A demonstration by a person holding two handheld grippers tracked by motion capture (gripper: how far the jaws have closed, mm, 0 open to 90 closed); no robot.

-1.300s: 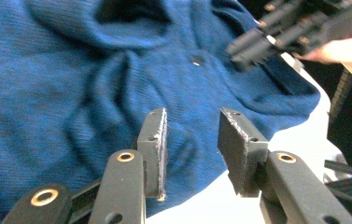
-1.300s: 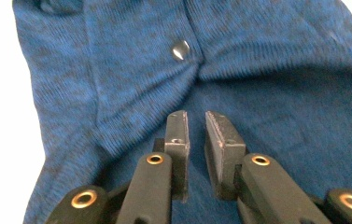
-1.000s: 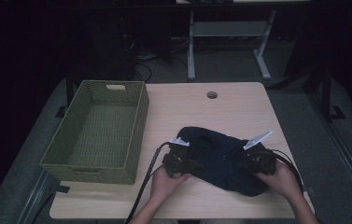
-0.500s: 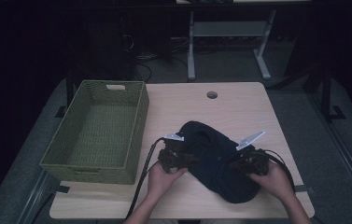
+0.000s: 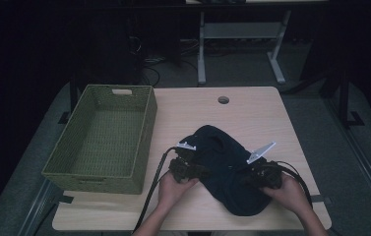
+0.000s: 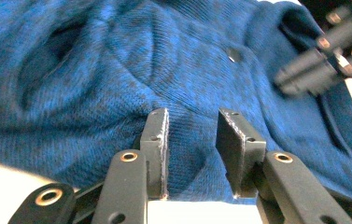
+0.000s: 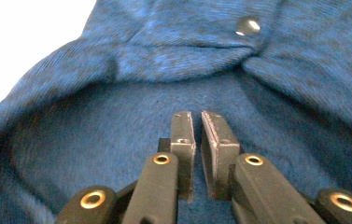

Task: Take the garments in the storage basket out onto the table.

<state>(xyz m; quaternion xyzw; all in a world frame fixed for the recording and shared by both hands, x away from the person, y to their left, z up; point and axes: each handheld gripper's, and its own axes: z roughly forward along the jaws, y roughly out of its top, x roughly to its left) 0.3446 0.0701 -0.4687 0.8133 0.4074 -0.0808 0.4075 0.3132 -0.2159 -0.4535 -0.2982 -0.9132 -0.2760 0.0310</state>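
Note:
A dark blue knit garment (image 5: 225, 169) lies crumpled on the near part of the table. My left gripper (image 5: 193, 164) is at the garment's left edge. In the left gripper view it (image 6: 192, 116) is open, its jaws straddling a thick hem of the garment (image 6: 117, 70). My right gripper (image 5: 253, 176) rests on the garment's right side. In the right gripper view it (image 7: 197, 116) has its jaws almost together, pinching a layer of the garment (image 7: 117, 135). A metal snap (image 7: 247, 25) shows on the fabric ahead. The right gripper (image 6: 318, 65) also appears blurred in the left gripper view.
A green woven basket (image 5: 146, 125) stands empty at the table's left. A round cable hole (image 5: 223, 100) sits near the far edge of the wooden table (image 5: 252, 113). Black cables trail from both grippers toward the near edge.
Both hands have shifted slightly left and toward each other. The garment has bunched up, with its lower right part now hanging closer to the near edge.

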